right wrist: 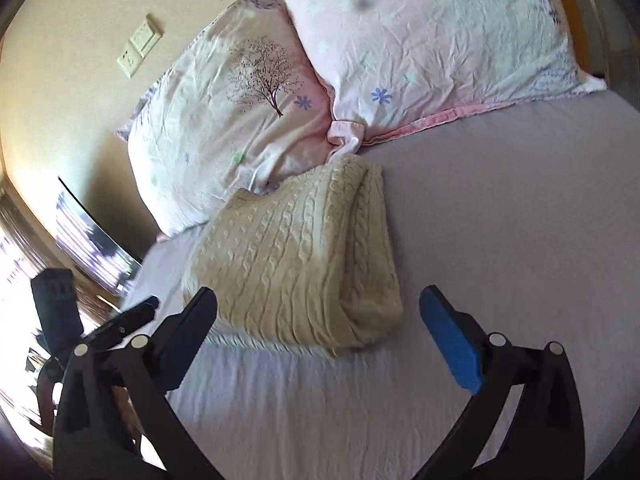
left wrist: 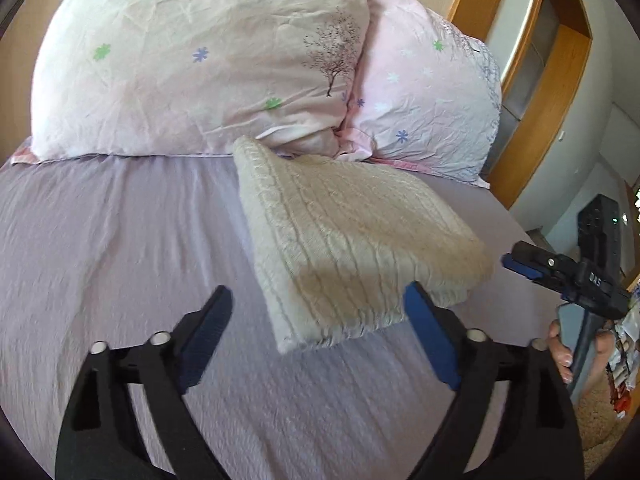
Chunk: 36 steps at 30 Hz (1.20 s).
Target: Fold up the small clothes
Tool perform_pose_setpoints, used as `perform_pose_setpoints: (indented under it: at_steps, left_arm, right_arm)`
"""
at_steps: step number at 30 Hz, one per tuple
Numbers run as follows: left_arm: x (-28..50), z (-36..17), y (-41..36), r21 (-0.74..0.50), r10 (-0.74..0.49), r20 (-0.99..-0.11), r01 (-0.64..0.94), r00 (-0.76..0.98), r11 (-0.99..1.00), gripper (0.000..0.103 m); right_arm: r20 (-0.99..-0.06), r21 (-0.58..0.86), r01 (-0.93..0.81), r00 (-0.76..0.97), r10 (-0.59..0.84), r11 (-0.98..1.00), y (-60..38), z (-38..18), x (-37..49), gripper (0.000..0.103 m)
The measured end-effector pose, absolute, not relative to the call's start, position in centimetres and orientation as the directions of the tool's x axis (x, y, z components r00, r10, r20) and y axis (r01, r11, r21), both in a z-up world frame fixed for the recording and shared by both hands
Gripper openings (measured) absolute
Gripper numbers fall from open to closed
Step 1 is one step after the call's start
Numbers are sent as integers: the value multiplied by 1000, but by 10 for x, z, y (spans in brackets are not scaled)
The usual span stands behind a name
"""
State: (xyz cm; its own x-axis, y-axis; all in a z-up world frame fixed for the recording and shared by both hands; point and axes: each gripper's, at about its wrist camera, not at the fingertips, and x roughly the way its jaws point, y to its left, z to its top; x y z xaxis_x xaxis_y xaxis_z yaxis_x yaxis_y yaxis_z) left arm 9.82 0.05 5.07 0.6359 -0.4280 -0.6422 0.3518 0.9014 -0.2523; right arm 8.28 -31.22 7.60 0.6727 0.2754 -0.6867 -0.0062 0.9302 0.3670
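Observation:
A cream cable-knit sweater [left wrist: 352,240] lies folded into a thick rectangle on the lilac bed sheet [left wrist: 120,240], its far end touching the pillows. It also shows in the right wrist view [right wrist: 296,256]. My left gripper [left wrist: 320,316] is open and empty, just short of the sweater's near edge, right finger beside its corner. My right gripper [right wrist: 320,312] is open and empty in front of the sweater's near end. In the left wrist view the right gripper [left wrist: 560,268] shows at the right edge, beside the sweater.
Two pale pink flowered pillows [left wrist: 192,60] [left wrist: 424,92] lean at the head of the bed. A wooden frame [left wrist: 536,92] stands beyond the bed's right edge. A wall with switches [right wrist: 138,46] is left of the pillows.

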Motion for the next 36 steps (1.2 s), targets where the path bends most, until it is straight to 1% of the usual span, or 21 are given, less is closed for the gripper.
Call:
perform_pose_setpoints:
  at_steps: [2,4,6,10,13,19,21,36]
  left_arm:
    - [85,43,-4,-202,-368,-658,317,657,927,102]
    - [81,33,-14,-132,-311,-698,311,645,941,102]
    - [84,24,-22,-86,-260,-726,291,637,953,102]
    - [93,10,-29,-66,-214,-768,258,604,964,102]
    - [93,0,-35,-22,-174,-781,251,601,968,102]
    - [98,-5,-32,12,-109,-800,198,590,980,102]
    - [98,-6,-33,32,-87,-801,189,592,982,102]
    - [97,-5,-32,30,-90,-799,189,595,982,102]
  right_arm:
    - [-744,231,12,647,169,973,-295,72,76,101]
    - [-761,177,-17,632,148,984,-279,62,72,101]
    - [-776,155,-34,614,143,987,-265,54,72,101]
    - [-811,97,9,581,73,995,-249,41,83,101]
    - [-829,105,8,553,83,994,-242,35,86,101]
    - [-842,4,21,540,-8,1000,-229,32,87,101]
    - [-840,11,27,543,-6,1000,-230,32,86,101]
    - [-838,11,26,545,-5,1000,-229,31,86,101]
